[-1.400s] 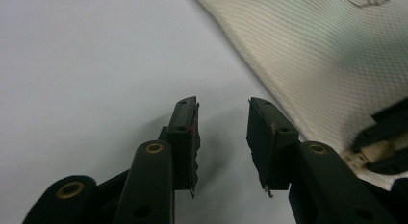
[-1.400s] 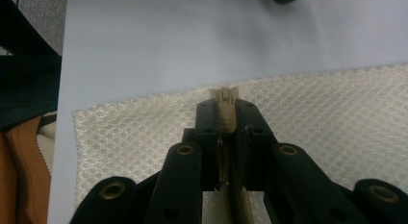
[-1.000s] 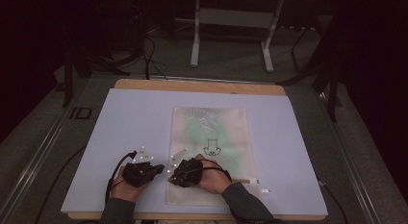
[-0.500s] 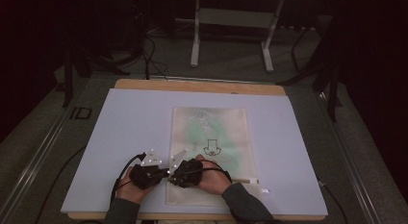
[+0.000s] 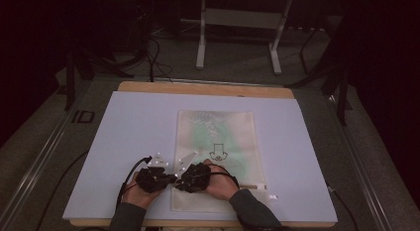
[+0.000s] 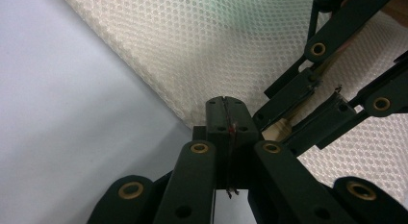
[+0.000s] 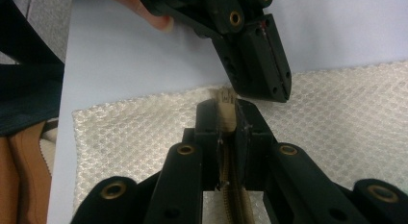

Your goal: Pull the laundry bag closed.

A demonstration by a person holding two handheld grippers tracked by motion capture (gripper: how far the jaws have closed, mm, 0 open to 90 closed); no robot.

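From above, one flat mesh bag [image 5: 216, 156] lies mid-table [image 5: 124, 132] with two grippers meeting at its near left corner, while the left gripper [image 6: 226, 105] view shows honeycomb weave and jaws pressed together, and the right gripper [image 7: 227, 108] view shows jaws pinching the beige zipper tape [image 7: 225, 96].

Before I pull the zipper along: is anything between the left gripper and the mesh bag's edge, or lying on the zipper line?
Nothing visible. The left gripper, jaws together, sits at the mesh bag edge beside the right gripper, which clamps the zipper end. In the high view the right hand covers part of the zipper line; the rest looks bare.
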